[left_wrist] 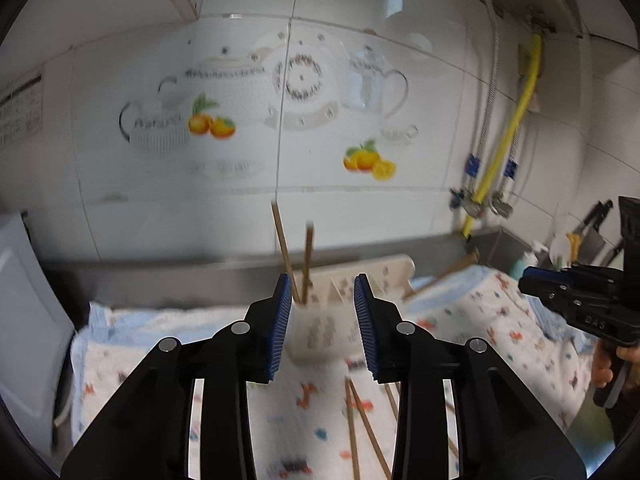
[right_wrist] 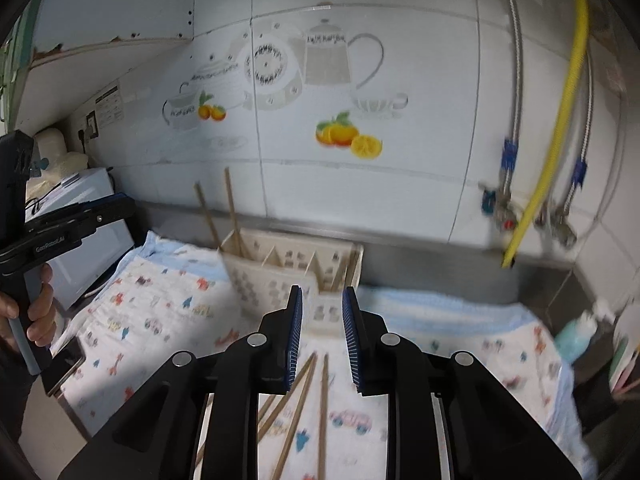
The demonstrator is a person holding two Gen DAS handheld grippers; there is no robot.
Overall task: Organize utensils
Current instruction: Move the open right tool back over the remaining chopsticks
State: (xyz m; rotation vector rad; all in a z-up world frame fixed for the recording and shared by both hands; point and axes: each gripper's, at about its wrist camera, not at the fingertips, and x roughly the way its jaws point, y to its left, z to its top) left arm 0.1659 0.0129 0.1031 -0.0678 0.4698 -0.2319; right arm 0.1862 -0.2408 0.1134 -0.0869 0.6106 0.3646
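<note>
The left gripper [left_wrist: 322, 320] and right gripper [right_wrist: 322, 330] both hang released, nothing between their pads. Loose chopsticks [right_wrist: 304, 396] lie on the patterned cloth [right_wrist: 160, 320] below them; two more [right_wrist: 232, 212] stand upright in the beige holder [right_wrist: 280, 276] against the tiled wall [right_wrist: 360, 180].

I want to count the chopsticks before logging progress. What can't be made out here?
- Loose brown wooden chopsticks on the patterned cloth: right wrist view, ends hidden under the right tongs.
- Same chopsticks: left wrist view, blurred, cut off below the left tongs.
- Cream slotted plastic utensil holder: right compartments blurred.
</note>
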